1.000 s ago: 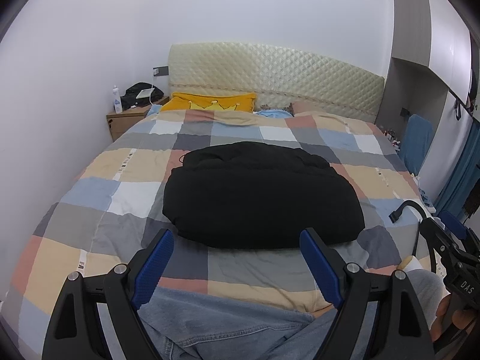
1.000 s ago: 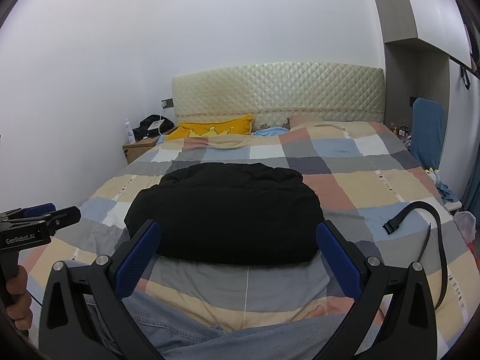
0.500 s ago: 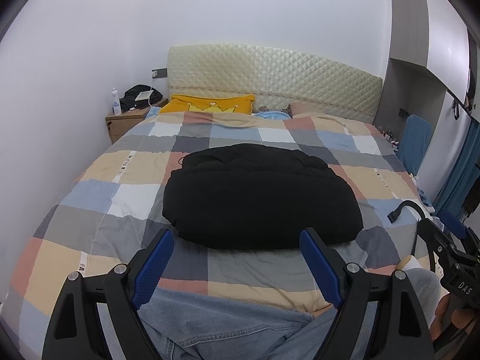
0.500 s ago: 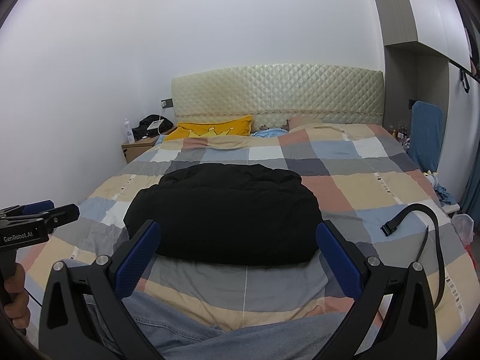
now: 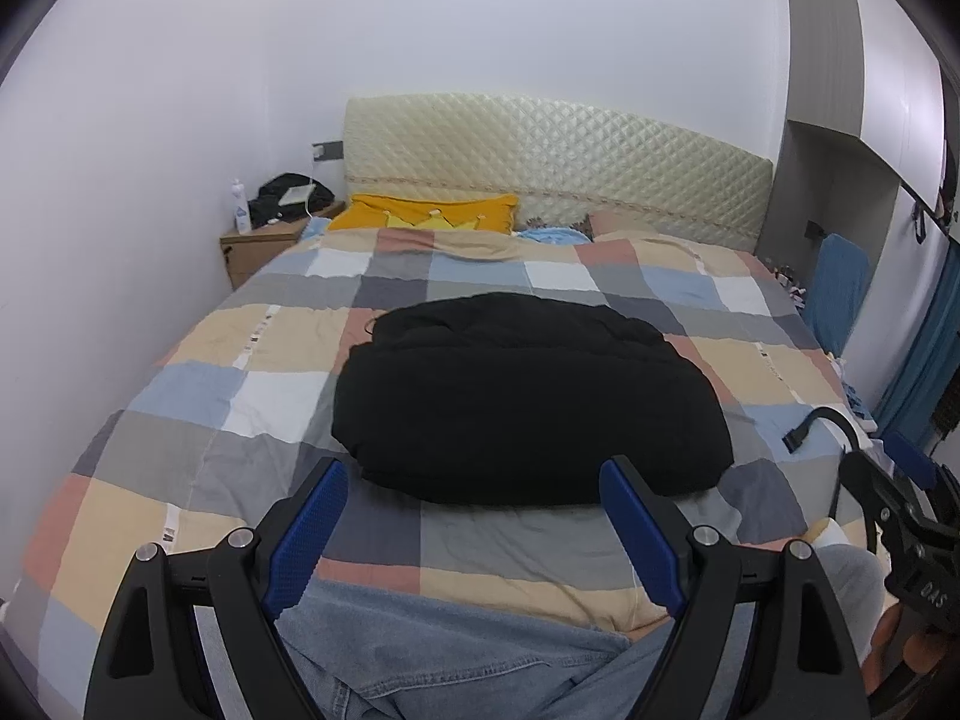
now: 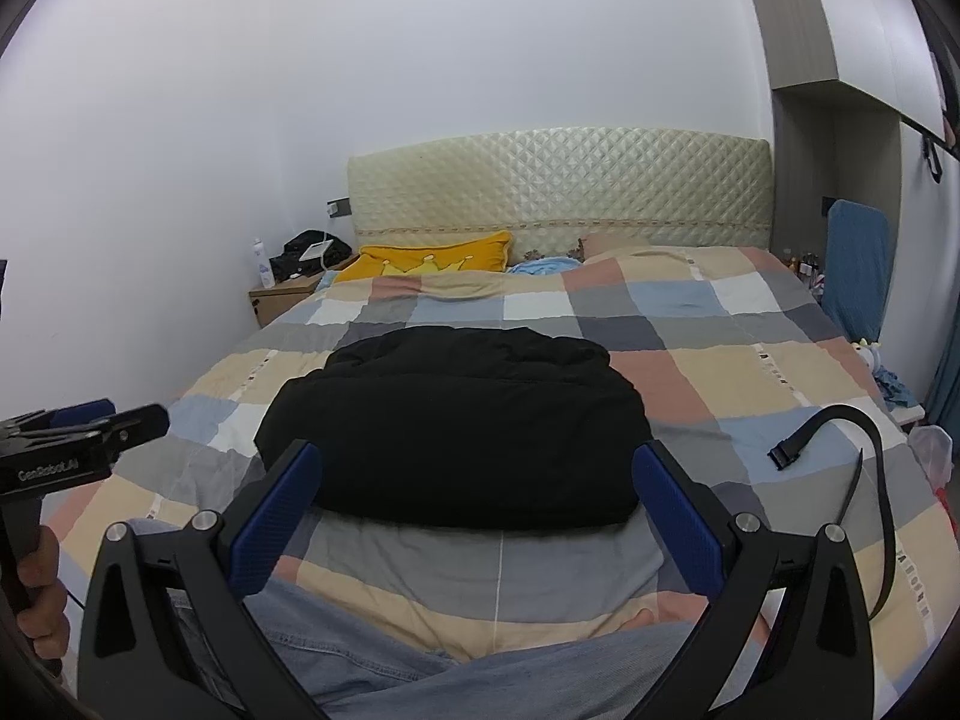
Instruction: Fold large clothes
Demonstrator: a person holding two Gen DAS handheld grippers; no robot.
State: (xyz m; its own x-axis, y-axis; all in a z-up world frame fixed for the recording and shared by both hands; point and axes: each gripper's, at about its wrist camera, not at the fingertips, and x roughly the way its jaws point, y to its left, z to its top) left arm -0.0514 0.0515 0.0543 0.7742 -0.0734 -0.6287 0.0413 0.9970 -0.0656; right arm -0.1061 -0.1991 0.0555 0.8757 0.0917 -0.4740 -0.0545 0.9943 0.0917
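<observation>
Squarely in the middle of both views lies the black garment, a thick, padded piece folded into a rounded bundle on the checked bedspread. In the right wrist view the same bundle sits at centre frame, just beyond the blue finger pads.

At the bottom of the left wrist view, the left gripper hovers with its jaws spread wide and nothing between them; its blue pads frame the near edge of the bundle without touching it. Likewise the right gripper fills the bottom of its own view, jaws wide apart and empty. Each gripper also shows at the edge of the other's picture: the right one at lower right, the left one at middle left, held by a bare hand.

Denim-clad legs cross the bottom of the frame beneath the fingers. A black strap with a buckle curls on the bedspread at the right, well apart from the garment. Toward the top, a yellow pillow rests against the quilted cream headboard, and a wooden nightstand stands at upper left beside the bed.
</observation>
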